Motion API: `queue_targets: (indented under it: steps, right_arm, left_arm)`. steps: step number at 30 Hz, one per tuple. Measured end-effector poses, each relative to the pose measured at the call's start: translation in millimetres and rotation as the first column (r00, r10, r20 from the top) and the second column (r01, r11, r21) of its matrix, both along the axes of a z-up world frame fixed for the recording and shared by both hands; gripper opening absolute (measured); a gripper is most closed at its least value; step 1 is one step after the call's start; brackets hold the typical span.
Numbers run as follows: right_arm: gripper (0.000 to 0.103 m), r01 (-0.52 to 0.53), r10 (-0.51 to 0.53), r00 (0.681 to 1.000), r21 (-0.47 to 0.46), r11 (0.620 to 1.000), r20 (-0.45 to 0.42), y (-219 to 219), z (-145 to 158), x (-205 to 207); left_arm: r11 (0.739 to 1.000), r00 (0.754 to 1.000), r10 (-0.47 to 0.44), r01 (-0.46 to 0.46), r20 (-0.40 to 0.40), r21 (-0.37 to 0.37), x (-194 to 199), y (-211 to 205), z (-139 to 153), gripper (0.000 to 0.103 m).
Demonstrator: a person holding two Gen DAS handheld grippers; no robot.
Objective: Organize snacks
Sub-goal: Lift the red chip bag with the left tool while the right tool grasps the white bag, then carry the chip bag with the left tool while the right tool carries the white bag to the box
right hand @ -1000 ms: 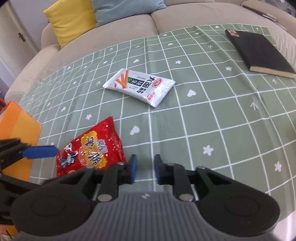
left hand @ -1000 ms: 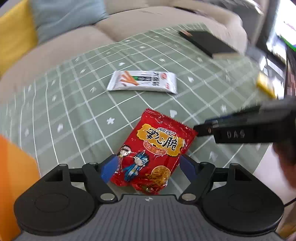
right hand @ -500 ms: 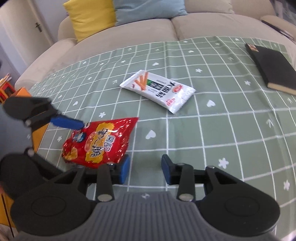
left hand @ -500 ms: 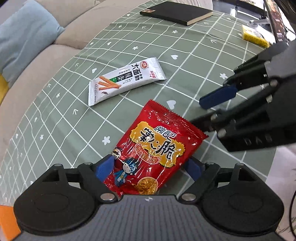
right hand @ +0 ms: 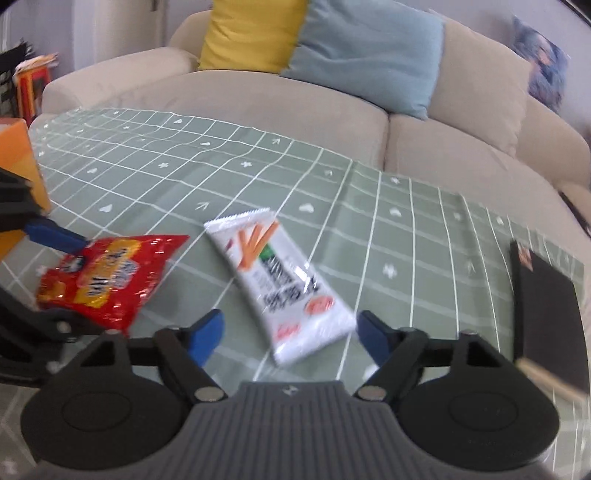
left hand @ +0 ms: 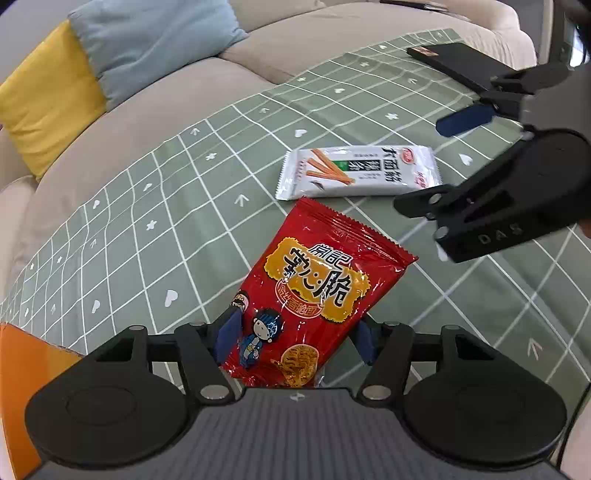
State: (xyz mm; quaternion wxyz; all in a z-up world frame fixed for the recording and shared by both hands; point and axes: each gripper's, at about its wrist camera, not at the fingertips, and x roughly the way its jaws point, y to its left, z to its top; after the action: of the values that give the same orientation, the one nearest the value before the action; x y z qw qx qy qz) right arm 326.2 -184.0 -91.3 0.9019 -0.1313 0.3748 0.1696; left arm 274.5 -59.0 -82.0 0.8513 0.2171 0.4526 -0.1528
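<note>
A red snack bag [left hand: 310,295] sits between the fingers of my left gripper [left hand: 295,341], which is shut on its lower end. The bag also shows at the left of the right wrist view [right hand: 107,277], held by the left gripper's blue fingers [right hand: 55,234]. A white snack packet with orange sticks [left hand: 354,171] lies flat on the green checked cloth [left hand: 166,206] just beyond the red bag. My right gripper [right hand: 291,332] is open wide, its blue fingertips to either side of the white packet's [right hand: 284,288] near end. It shows at the right of the left wrist view [left hand: 491,184].
An orange box [right hand: 18,173] stands at the left edge of the cloth. A black notebook [right hand: 546,314] lies at the right. A beige sofa [right hand: 258,110] with yellow [right hand: 251,33] and light blue cushions [right hand: 369,51] is behind.
My right gripper has opened wide and swung over to the white packet. My left gripper has stayed on the red bag, and its view has turned.
</note>
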Motion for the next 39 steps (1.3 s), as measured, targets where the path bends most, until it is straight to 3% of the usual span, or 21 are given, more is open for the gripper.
queue_targets:
  steps: [3,11,14,16,18,25,27,39]
  right_arm:
    - [0.091,-0.037,0.037,0.999,0.007,0.999,-0.014,-1,-3,22]
    - [0.091,-0.023,0.033,0.995,0.103,0.994,-0.099,3,-20,48]
    - [0.078,-0.015,0.024,0.996,0.103,0.995,-0.082,6,-19,45]
    - [0.063,-0.017,0.024,0.997,0.101,0.995,-0.077,9,-16,40]
    - [0.058,-0.009,0.016,0.997,0.091,0.996,-0.079,11,-14,33]
    - [0.052,0.033,-0.023,0.995,0.101,0.994,-0.097,14,-10,-1]
    - [0.051,0.058,-0.044,0.992,0.119,0.991,-0.122,13,-7,-8]
    - [0.047,0.171,-0.111,0.948,0.182,0.968,-0.299,15,11,-52]
  left_arm:
    - [1.0,1.0,0.027,-0.027,-0.011,-0.012,6,2,1,0.07]
    - [0.994,0.996,0.091,-0.092,-0.013,-0.055,6,10,4,0.066]
    - [0.992,0.994,0.109,-0.109,-0.01,-0.069,5,10,6,0.064]
    - [0.99,0.993,0.118,-0.118,-0.004,-0.075,4,10,7,0.063]
    - [0.989,0.992,0.126,-0.125,0.005,-0.078,0,9,9,0.06]
    - [0.988,0.989,0.133,-0.128,0.063,-0.084,-23,5,17,0.051]
    - [0.987,0.988,0.133,-0.126,0.073,-0.097,-30,4,20,0.04]
    - [0.979,0.988,0.148,-0.141,0.037,-0.15,-53,9,43,0.032]
